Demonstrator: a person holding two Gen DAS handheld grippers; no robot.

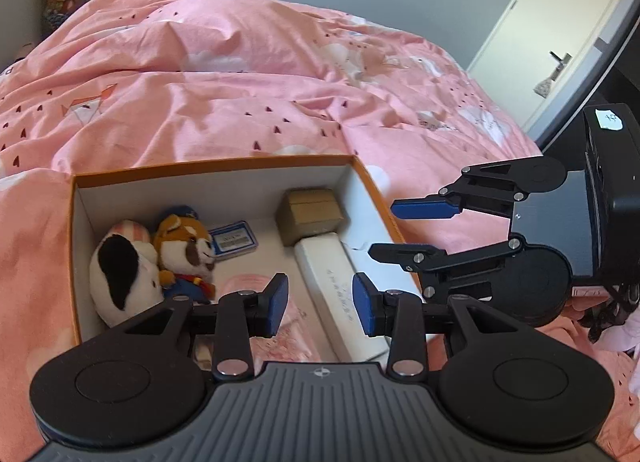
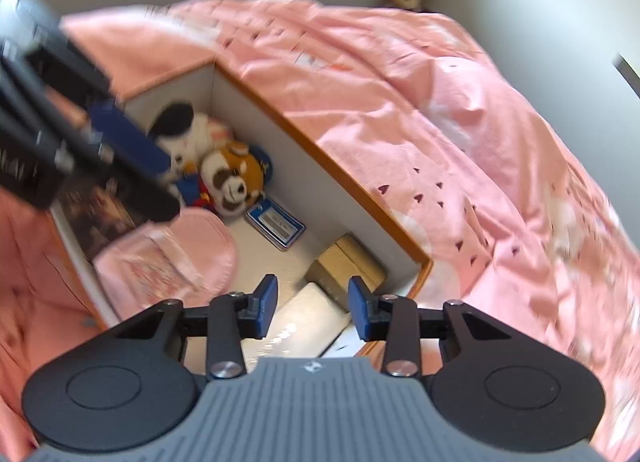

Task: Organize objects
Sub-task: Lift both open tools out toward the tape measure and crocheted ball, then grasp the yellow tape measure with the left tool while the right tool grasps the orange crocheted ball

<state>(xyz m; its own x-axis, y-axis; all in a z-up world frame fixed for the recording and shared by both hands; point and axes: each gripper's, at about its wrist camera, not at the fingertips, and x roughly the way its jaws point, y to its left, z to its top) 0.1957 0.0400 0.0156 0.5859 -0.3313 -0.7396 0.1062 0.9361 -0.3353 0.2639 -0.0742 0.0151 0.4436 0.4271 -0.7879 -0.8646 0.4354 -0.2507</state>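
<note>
While both sets of tongs hang over the orange-rimmed box [image 1: 216, 169] on the bed's pink duvet [image 1: 248, 73], the left tongs [image 1: 320, 304] and right tongs [image 2: 313, 306] stand apart, gripping nothing. Inside lie two plush toys [image 1: 160, 262], a blue card [image 1: 234, 240], a small cardboard box [image 1: 310, 213], a long white box [image 1: 332, 282] and a pink pouch [image 2: 180, 250].

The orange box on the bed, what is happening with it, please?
A person holds two handheld grippers above the open orange cardboard box, which sits on the pink patterned duvet. The left gripper and the right gripper both have their blue pads apart with nothing between them. Already in the box lie a white-and-black plush toy, a brown raccoon plush toy, a small brown carton, a long white box, a blue-framed card and a pink pouch.
</note>
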